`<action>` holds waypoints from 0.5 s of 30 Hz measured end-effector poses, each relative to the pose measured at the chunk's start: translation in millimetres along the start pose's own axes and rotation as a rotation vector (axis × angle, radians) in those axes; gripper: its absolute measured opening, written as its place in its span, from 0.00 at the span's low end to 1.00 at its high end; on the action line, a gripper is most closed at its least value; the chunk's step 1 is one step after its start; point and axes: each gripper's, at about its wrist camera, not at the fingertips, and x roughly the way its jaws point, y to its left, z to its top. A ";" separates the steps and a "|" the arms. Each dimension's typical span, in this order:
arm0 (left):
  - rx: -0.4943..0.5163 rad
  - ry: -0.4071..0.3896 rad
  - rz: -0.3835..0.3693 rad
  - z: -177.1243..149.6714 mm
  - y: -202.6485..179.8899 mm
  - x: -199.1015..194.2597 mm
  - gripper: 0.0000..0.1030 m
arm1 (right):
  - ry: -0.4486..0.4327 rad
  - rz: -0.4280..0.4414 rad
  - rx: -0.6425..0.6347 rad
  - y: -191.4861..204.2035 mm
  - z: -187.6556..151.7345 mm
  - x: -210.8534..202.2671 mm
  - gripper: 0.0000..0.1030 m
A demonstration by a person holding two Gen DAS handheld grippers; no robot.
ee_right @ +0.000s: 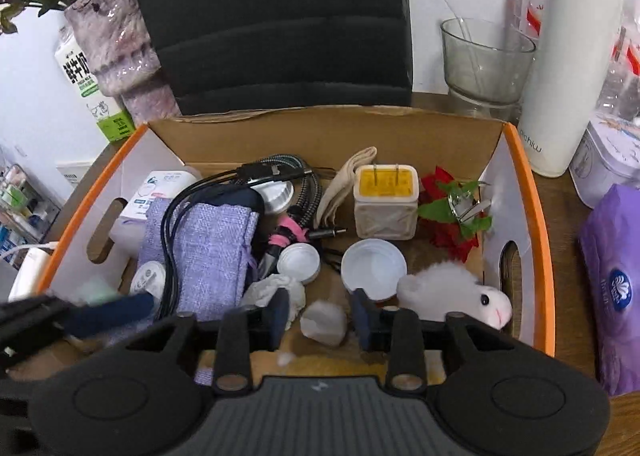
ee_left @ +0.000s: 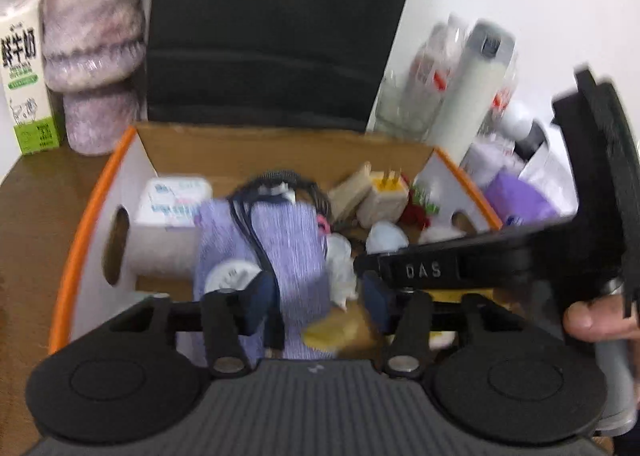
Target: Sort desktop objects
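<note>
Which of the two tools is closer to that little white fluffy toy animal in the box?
The right tool: the toy animal lies just beside its right finger. The left tool hovers over the purple pouch, on the box's far side.

Orange-rimmed box (white inside), lilac woven pouch.
</note>
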 end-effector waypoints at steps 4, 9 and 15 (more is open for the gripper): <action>0.002 -0.054 0.054 7.7 -1.0 -25.8 0.61 | -0.099 0.019 0.025 0.1 -3.9 -35.6 0.43; -0.003 -0.177 0.134 -22.8 0.7 -81.5 0.76 | -0.257 -0.043 0.014 13.8 -50.6 -101.2 0.66; -0.015 -0.226 0.184 -106.0 -4.8 -129.7 0.81 | -0.390 -0.109 -0.092 40.7 -152.1 -146.9 0.88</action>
